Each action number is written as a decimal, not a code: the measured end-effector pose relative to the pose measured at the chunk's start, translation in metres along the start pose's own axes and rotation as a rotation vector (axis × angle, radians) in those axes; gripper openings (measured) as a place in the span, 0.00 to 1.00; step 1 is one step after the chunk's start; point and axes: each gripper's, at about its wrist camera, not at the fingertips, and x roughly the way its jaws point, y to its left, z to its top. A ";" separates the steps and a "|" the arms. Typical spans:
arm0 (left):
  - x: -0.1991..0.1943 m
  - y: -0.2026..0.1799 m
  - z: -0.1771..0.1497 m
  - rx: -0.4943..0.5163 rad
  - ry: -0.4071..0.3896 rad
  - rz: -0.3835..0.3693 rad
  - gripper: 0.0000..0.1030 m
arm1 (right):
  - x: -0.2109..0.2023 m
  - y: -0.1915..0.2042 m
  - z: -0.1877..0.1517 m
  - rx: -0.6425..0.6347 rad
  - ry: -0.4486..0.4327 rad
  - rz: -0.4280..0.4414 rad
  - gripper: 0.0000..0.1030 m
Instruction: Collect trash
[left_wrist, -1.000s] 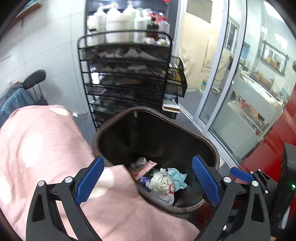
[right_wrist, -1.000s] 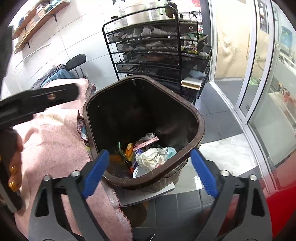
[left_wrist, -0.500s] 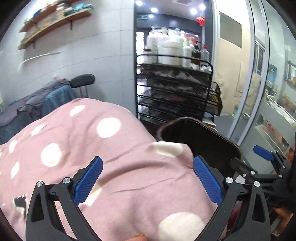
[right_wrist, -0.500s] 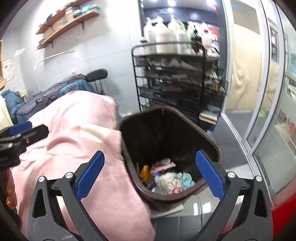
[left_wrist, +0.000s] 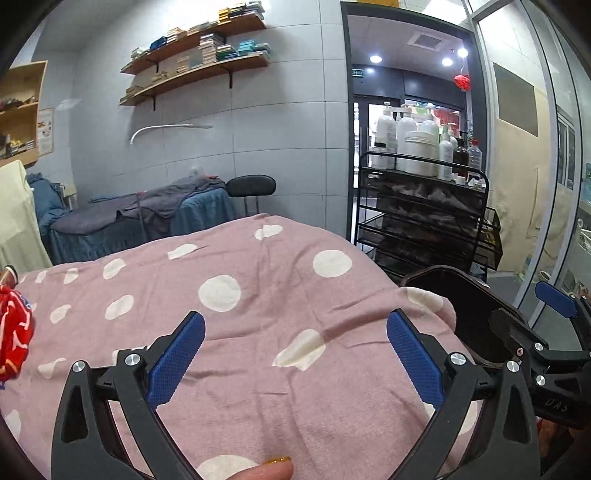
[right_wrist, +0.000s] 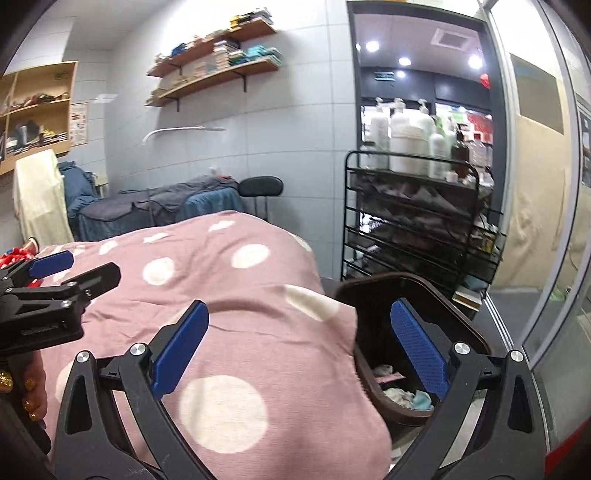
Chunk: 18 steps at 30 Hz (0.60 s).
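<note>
In the left wrist view, the left gripper (left_wrist: 295, 354) is held spread and empty over the pink spotted blanket (left_wrist: 258, 295), and the red wrapper (left_wrist: 14, 332) at the left edge is best approached low. In the right wrist view, the right gripper (right_wrist: 299, 343) is likewise spread wide and empty, with the brown bin (right_wrist: 476, 332) just beside the blanket, where collected scraps are to be dropped.

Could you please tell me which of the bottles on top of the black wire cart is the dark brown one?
The dark brown bottle stands toward the right end of the black wire cart; the bottles beside it are white or clear.
</note>
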 end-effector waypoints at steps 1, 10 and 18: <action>-0.004 0.002 -0.001 -0.006 -0.010 0.007 0.95 | -0.002 0.005 0.000 -0.008 -0.011 0.009 0.95; -0.031 0.018 -0.013 -0.049 -0.061 0.045 0.95 | -0.017 0.034 0.000 -0.017 -0.036 0.038 0.95; -0.038 0.018 -0.015 -0.019 -0.097 0.085 0.95 | -0.022 0.044 0.002 -0.030 -0.059 0.052 0.95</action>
